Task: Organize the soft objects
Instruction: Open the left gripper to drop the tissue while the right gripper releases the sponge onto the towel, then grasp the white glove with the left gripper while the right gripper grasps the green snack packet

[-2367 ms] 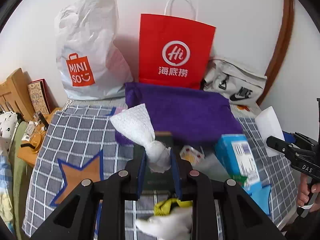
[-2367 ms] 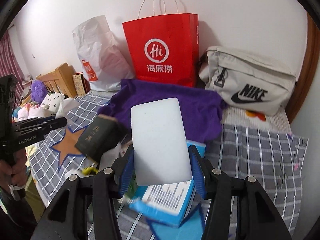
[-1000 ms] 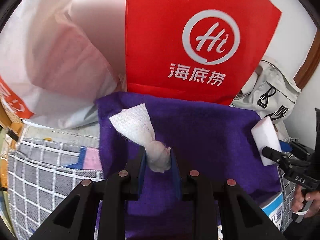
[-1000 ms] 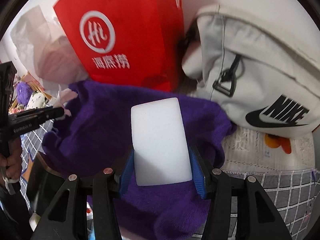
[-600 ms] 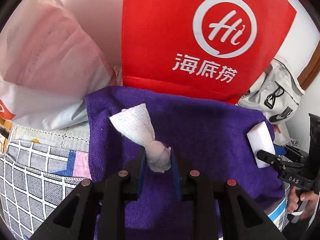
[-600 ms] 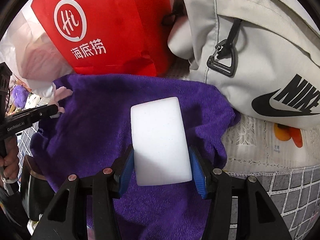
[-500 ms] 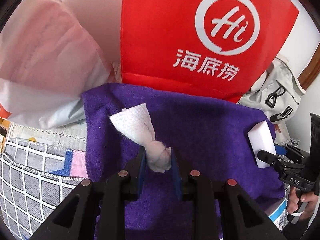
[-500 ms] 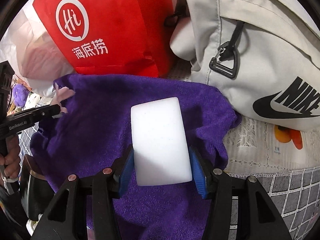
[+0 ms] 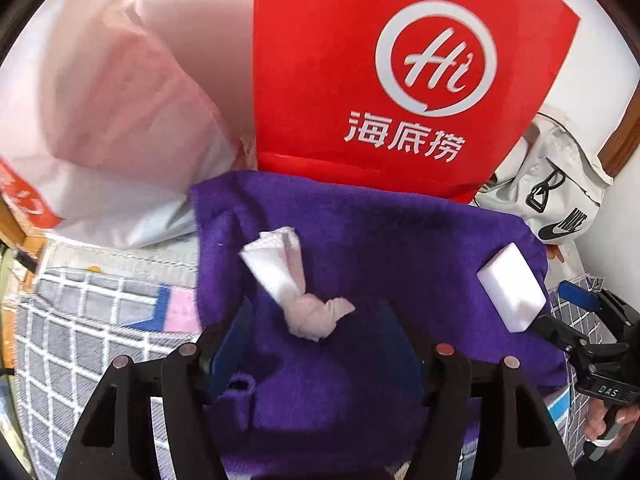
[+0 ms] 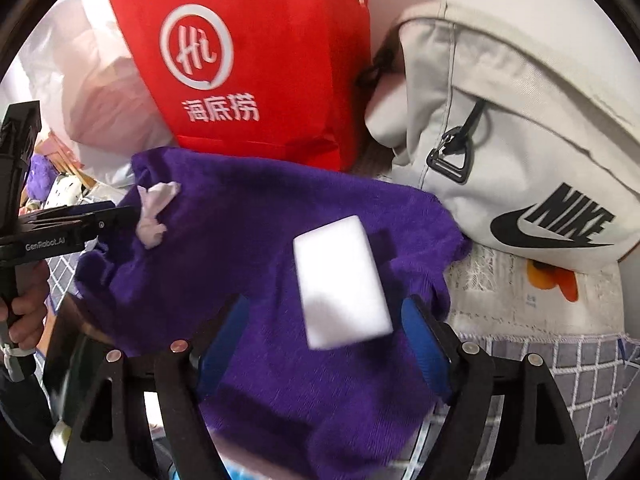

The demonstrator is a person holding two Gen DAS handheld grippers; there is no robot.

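A twisted white tissue (image 9: pixel 296 292) lies loose on the purple towel (image 9: pixel 380 240) between the blue pads of my left gripper (image 9: pixel 318 344). Its jaws are opening and neither pad touches the tissue. A white sponge block (image 10: pixel 340 280), tilted and blurred, is over the same towel (image 10: pixel 240 248) between the pads of my right gripper (image 10: pixel 324 344). Those jaws are opening too, with gaps on both sides of the sponge. In the left wrist view the sponge (image 9: pixel 512 288) sits at the towel's right end.
A red paper bag (image 9: pixel 400 72) stands against the wall right behind the towel. A white plastic bag (image 9: pixel 100 120) is to its left and a grey Nike bag (image 10: pixel 520 140) to its right. Checked bedding (image 9: pixel 80 340) lies in front, and a hand (image 10: pixel 24 300) holds the left gripper's handle.
Both grippers have let go: the left jaws spread and the tissue dropped onto the towel; the right jaws spread and the sponge tipped free. Earlier both carried them over the bedding to the towel.
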